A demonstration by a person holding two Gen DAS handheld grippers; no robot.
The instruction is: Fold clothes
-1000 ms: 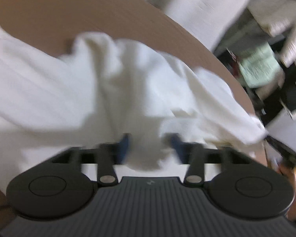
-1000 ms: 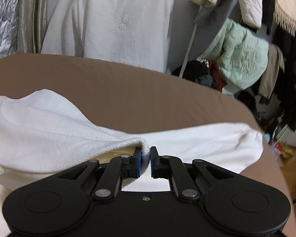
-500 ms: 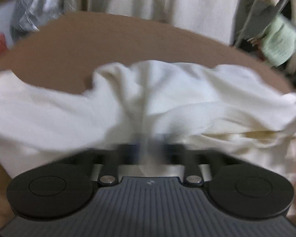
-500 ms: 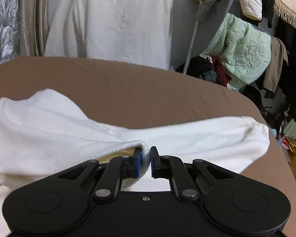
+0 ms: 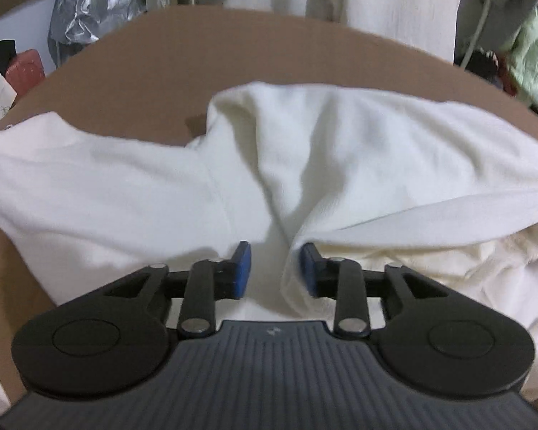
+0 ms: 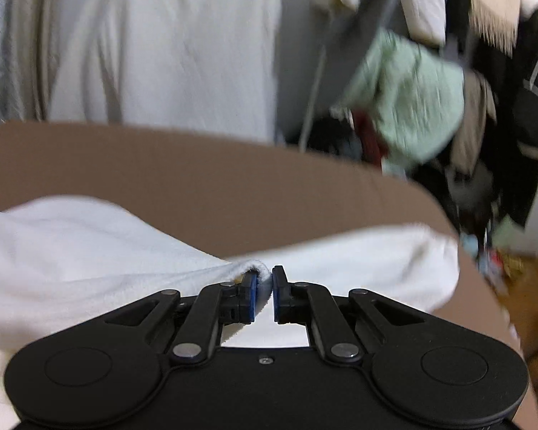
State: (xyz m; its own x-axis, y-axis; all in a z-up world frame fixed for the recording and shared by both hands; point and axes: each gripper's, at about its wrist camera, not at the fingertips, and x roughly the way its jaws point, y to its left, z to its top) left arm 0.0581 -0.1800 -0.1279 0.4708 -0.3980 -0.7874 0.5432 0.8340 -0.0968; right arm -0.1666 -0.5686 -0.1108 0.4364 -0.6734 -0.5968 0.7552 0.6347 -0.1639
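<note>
Mid-fold on the white garment over the brown table: right gripper clamped on an edge, left gripper opening, fold between its pads, probably needs regripping next.

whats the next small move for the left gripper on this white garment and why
Probably close the left gripper again on the fold of the white garment between its fingers: its jaws are opening, pads apart, while the right gripper is pinched on the garment's edge, so only one side is held.
</note>
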